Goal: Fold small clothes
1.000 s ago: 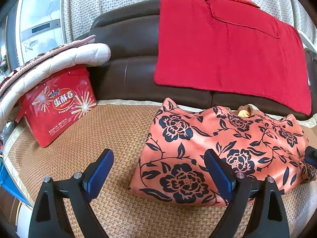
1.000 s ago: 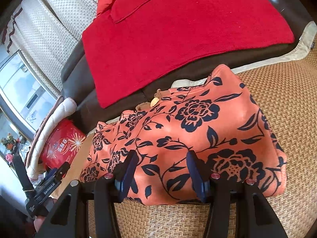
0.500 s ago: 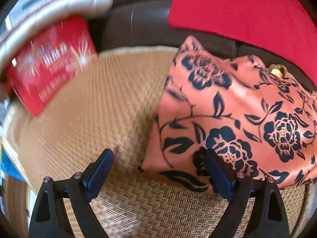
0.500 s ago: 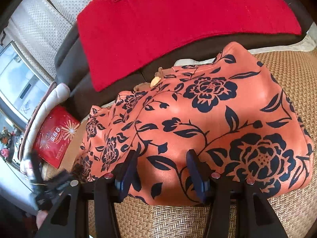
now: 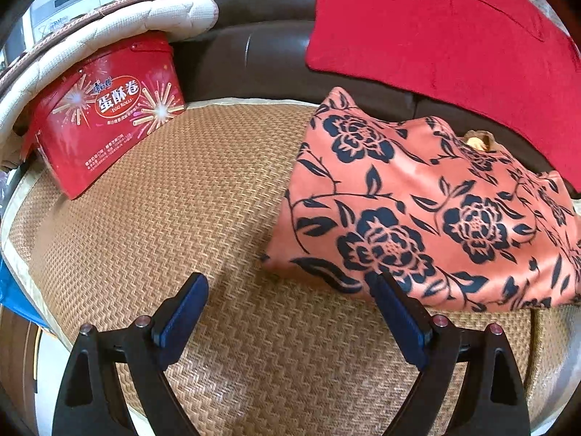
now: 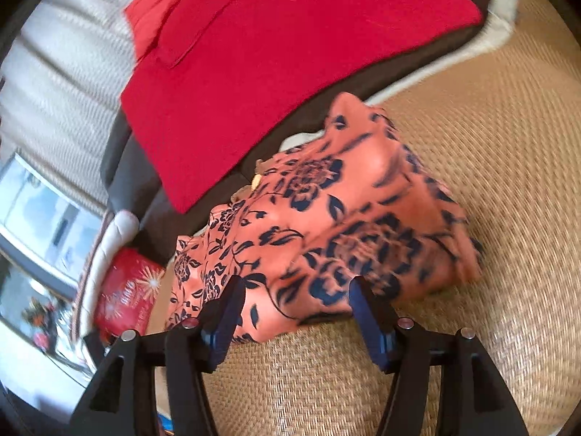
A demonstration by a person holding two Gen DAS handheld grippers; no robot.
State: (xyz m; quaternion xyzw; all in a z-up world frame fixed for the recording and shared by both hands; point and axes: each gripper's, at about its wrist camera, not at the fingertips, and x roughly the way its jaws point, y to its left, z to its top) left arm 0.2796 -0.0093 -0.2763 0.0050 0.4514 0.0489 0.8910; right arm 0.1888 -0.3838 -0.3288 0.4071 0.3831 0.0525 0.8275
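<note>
An orange garment printed with dark blue flowers lies folded on a woven straw mat, against a brown sofa back. The left tongs stand wide apart, empty, at its near corner. The right tongs have just been opening over its near edge, gripping nothing. A red tin reads "蛋酥卷 EGG ROLLS".

A soft, faintly sheened cloth is seen in the orange floral garment, laid on a coarse woven rattan mat. Behind the garment, smooth glossy brown leather is shown by the sofa back, over which a matt, napped red towel is draped. Left of the garment, a glossy printed red box is topped by quilted cream padding.
</note>
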